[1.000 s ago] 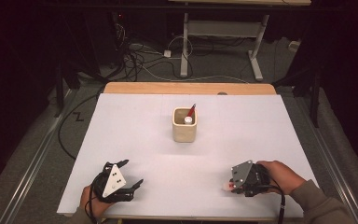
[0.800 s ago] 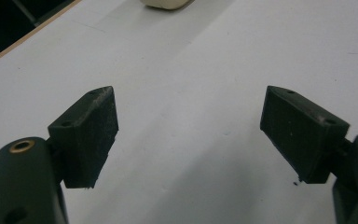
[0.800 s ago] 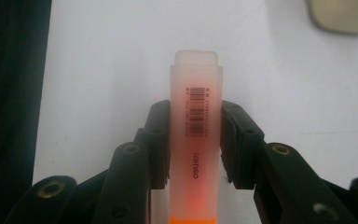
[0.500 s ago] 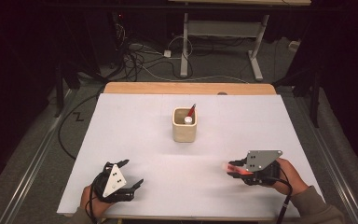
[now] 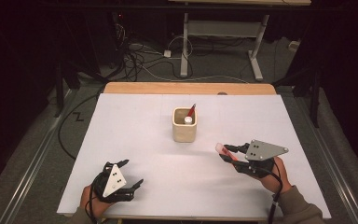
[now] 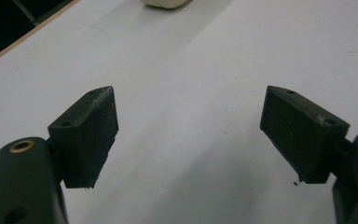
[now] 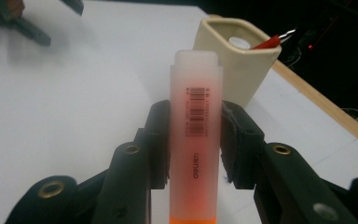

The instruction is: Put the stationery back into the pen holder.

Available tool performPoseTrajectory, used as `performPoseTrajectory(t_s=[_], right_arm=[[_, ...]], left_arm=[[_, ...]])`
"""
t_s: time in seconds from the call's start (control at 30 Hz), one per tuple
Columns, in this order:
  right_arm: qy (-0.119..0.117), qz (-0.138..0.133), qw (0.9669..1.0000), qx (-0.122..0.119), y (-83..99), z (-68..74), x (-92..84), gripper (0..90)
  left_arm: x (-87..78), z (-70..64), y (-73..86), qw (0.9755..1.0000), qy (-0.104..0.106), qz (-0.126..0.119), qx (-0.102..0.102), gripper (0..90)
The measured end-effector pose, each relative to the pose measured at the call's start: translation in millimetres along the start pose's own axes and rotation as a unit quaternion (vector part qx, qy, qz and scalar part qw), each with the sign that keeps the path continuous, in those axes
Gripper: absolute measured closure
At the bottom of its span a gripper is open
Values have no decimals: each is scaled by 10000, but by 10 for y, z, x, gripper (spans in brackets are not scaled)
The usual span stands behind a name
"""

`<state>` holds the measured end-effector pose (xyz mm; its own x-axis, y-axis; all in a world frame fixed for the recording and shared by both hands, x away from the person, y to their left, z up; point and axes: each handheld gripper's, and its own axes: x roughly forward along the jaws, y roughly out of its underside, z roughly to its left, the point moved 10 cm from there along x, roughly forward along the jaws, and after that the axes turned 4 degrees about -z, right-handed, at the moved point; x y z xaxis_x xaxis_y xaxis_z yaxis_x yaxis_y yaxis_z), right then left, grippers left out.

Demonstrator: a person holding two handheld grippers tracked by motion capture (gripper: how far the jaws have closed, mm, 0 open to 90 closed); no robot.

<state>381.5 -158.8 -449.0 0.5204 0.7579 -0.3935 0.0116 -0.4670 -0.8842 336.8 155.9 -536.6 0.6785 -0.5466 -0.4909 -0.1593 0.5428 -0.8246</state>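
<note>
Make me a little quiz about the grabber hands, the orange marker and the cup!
1. True or false: the right gripper is clamped on the orange highlighter.
2. What is between the jaws of the left gripper?
A) a pen B) nothing C) the cup
3. Where does the beige cup stand on the white table: near the middle, or at a corner?

Key: 1 true; 2 B; 3 near the middle.
</note>
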Motion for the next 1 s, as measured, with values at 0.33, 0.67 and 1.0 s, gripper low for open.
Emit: performPoseTrajectory(t_s=[0.33, 0.67, 1.0], right_arm=[[318, -406, 9984, 226, -161, -31, 109, 662], [571, -614, 9957, 398, -305, -128, 265, 662], [773, -742, 9930, 500, -431, -228, 387, 662]], left_arm=[[-4, -1, -4, 10000, 3, -15, 1, 185], [-4, 0, -3, 10000, -1, -8, 9, 185], [-8, 2, -4, 10000, 8, -22, 6, 185]])
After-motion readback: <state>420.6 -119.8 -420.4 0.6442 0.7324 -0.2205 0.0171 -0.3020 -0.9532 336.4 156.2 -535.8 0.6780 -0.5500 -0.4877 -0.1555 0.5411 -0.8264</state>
